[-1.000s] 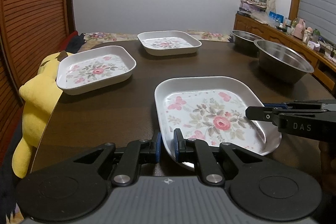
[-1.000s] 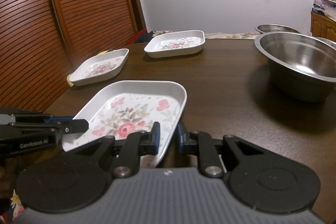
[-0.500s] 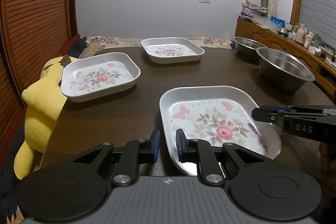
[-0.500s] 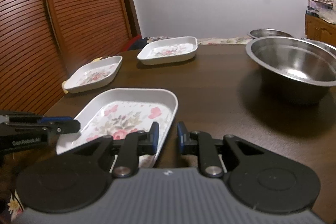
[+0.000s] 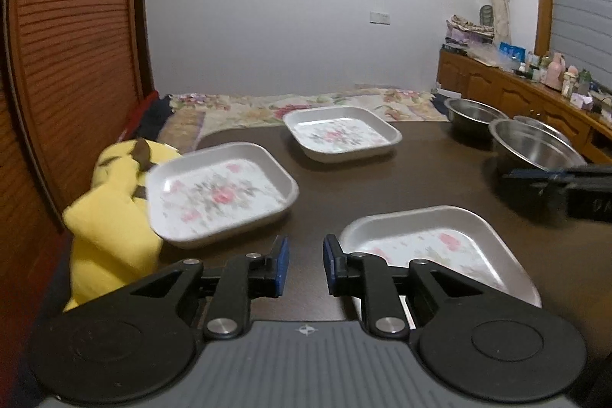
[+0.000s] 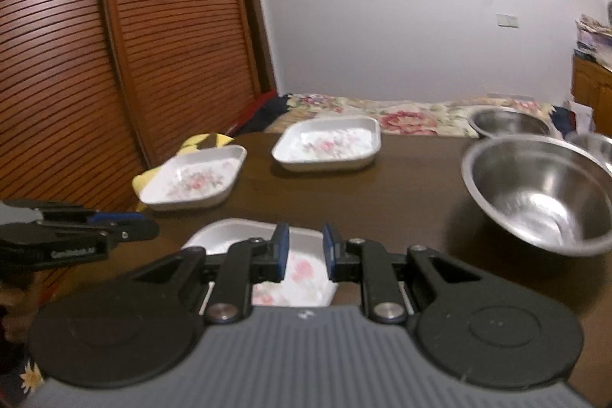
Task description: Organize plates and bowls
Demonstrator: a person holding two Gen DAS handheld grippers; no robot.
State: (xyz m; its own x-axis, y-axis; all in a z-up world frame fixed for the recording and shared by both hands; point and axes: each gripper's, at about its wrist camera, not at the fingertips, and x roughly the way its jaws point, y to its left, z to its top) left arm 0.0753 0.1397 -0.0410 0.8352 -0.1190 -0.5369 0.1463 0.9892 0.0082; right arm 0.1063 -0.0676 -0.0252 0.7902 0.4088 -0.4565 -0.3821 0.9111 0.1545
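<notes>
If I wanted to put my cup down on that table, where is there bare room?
The widest bare wood lies mid-table, bordered by the near plate, the left plate, the far plate and the big steel bowl. A narrower strip runs between the left and far plates. The right edge is crowded: three steel bowls cluster there. Both claws hang open over the near edge.

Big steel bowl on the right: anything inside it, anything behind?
The big steel bowl looks empty: bare metal with glare. Behind it stand two more steel bowls; the nearer rim hides part of each, and their insides are mostly out of view.
</notes>
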